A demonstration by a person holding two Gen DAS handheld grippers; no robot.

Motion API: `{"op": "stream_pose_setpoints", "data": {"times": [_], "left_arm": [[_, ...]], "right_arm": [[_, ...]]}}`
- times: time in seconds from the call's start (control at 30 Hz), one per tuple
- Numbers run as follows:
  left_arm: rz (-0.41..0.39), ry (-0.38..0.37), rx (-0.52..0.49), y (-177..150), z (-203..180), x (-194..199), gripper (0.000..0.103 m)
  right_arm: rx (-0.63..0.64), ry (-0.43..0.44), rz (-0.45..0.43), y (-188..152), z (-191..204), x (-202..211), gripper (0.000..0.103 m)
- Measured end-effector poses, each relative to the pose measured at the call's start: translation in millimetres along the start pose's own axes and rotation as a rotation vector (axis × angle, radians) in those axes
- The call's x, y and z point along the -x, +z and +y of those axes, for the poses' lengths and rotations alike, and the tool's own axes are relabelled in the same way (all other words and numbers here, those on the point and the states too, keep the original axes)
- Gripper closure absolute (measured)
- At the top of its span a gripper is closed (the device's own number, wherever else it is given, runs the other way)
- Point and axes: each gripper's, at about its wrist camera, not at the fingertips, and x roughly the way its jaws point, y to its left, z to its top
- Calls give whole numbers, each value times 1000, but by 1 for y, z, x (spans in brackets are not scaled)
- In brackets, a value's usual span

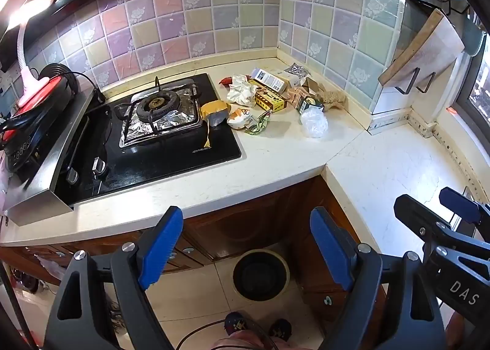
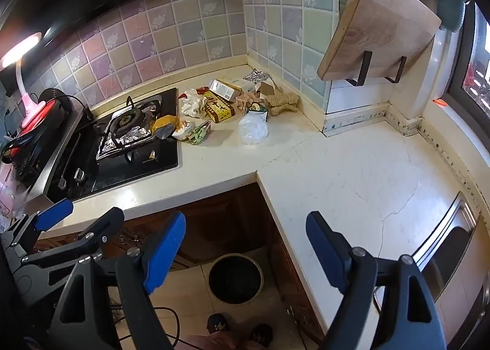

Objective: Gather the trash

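- Holding nothing: your left gripper and right gripper both gape wide, hanging off the counter edge.
- Bin on the floor below you looks empty.
- Trash pile sits untouched in the back corner beside the stove.
- Judgement: nothing collected yet, the whole pile is left.

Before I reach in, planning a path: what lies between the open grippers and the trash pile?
Only bare cream countertop before the trash pile, in both wrist views.

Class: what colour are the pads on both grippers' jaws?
Blue pads, clearest in the left wrist view.
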Motion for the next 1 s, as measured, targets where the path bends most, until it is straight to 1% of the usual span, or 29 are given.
{"op": "stream_pose_setpoints", "data": {"times": [0.5,0.63,0.7,1.0], "left_arm": [[-20,8,0,6,-2,2,20],[-27,4,1,7,-4,3,21],[-31,3,-2,8,-4,4,21],[-47,2,-7,7,-10,11,22]], "right_arm": [[-3,-1,-10,12,-6,-3,21],[-3,2,-16,9,-3,1,21],[-10,11,-21,10,-11,0,21],[-20,18,-30,8,-14,4,21]]}}
